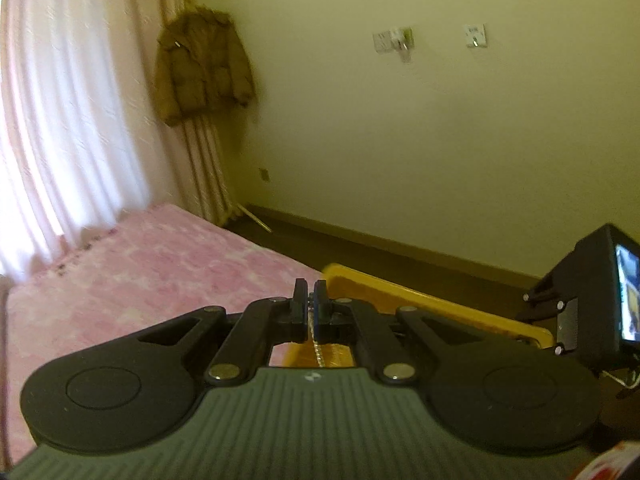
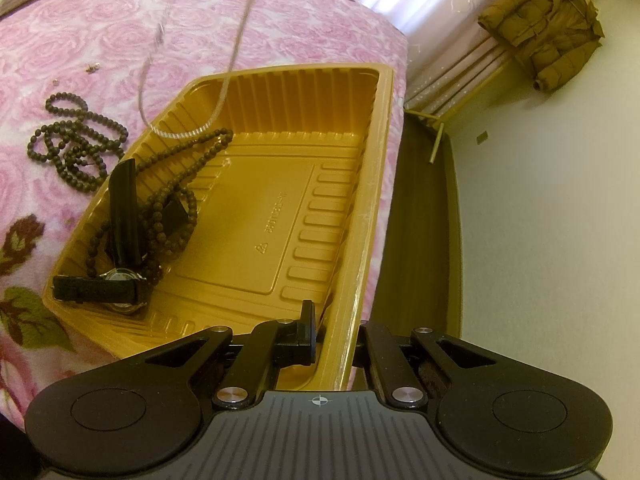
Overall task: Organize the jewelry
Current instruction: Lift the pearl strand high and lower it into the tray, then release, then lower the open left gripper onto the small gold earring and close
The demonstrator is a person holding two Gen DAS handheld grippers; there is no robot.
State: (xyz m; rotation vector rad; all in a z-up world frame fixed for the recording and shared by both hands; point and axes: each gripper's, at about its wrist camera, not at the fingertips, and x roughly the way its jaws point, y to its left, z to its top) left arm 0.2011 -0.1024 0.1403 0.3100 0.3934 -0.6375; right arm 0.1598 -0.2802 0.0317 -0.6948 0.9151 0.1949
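Jewelry sits mostly in the yellow plastic tray (image 2: 256, 208), centre of the right wrist view, tray lying on the pink floral bedspread (image 2: 72, 40). Right gripper (image 2: 332, 330) at bottom centre: jaws closed on the tray's near right rim, one finger inside the wall, the other hidden behind it. Left gripper (image 1: 309, 306) in the lower middle of its own view: jaws narrow, pinching a thin silver chain (image 1: 318, 354) that hangs down between them over the tray. In the right view the same chain drops from the top edge as a long loop, its bottom resting at the tray's far left rim. Tray's left end holds two black-strap wristwatches (image 2: 120, 284) and a dark bead necklace (image 2: 176, 200) draped over them. Left of the tray, on the bedspread, a second strand of dark beads (image 2: 72, 140); further up, something small, maybe an earring (image 2: 93, 66), too small to tell. Upper right: brown puffer jacket (image 2: 548, 36) hanging by the curtain (image 2: 420, 4).
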